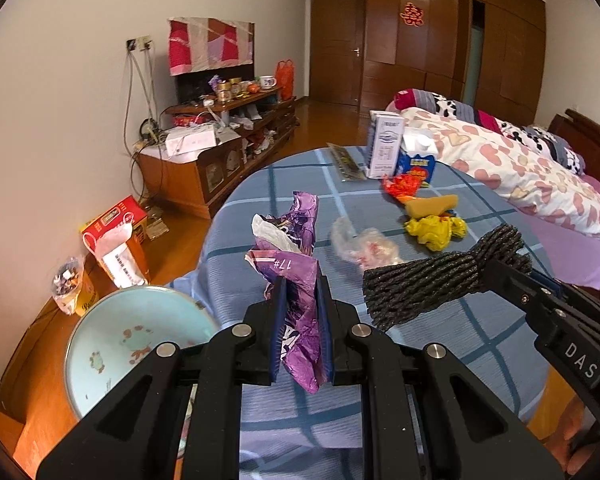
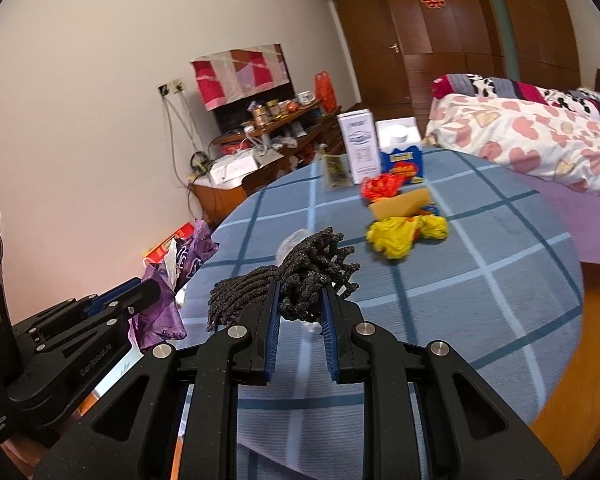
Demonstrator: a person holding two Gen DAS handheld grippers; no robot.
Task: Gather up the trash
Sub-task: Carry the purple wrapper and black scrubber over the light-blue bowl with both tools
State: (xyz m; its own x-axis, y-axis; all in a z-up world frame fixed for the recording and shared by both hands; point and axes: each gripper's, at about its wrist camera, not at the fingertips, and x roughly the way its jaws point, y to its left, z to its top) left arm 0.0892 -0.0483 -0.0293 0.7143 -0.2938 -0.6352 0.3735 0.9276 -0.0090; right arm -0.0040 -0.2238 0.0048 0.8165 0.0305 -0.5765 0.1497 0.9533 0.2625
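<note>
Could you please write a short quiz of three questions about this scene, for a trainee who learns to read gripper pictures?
1. True or false: the left gripper is shut on a purple wrapper.
2. What does the right gripper hold? A) a yellow bag B) a dark gritty bundle C) a milk carton
3. Fill in: the pale blue basin sits to the ____ of the table in the left wrist view.

Key
1. True: both pads press on the wrapper.
2. B: the dark gritty bundle is between its pads; the yellow bag lies on the table.
3. Left.
</note>
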